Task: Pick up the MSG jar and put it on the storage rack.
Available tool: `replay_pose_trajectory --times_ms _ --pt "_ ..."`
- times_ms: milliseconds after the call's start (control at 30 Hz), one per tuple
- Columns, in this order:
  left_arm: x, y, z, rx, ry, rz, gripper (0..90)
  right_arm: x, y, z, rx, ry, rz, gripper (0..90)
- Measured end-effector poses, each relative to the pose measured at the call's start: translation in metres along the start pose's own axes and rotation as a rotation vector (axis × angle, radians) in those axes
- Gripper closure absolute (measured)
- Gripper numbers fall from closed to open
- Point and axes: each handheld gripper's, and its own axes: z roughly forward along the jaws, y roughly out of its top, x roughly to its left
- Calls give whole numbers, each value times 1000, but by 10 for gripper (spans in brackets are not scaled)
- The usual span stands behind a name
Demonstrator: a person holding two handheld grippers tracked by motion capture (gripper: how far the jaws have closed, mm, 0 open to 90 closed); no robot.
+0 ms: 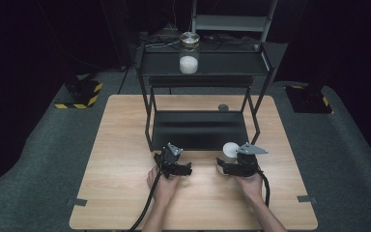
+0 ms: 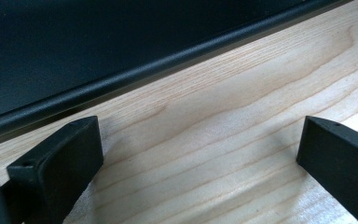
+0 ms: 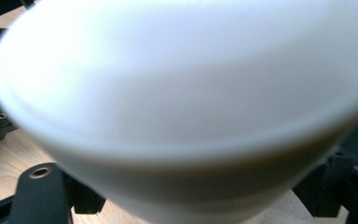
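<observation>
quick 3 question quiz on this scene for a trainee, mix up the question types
1. True or false: the left gripper has a thing between its jaws.
2. What does the right gripper have between its jaws? A) the white cup B) the glass jar C) a sponge
3. On which level of the black shelf rack does the glass jar stand?

Key
1. False: its jaws stand wide apart over the bare wooden table.
2. A: the white cup sits between the jaws, close up in the right gripper view.
3. The top level, at the far side of the table.
</observation>
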Motion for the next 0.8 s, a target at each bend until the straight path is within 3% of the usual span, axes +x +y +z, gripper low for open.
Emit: replay_pose_trajectory --times_ms 500,800 --pt "0 0 0 0 0 0 2 0 -2 -2 -27 7 -33 317" --pt "0 0 0 0 0 0 2 3 -3 -2 -32 -5 -50 326"
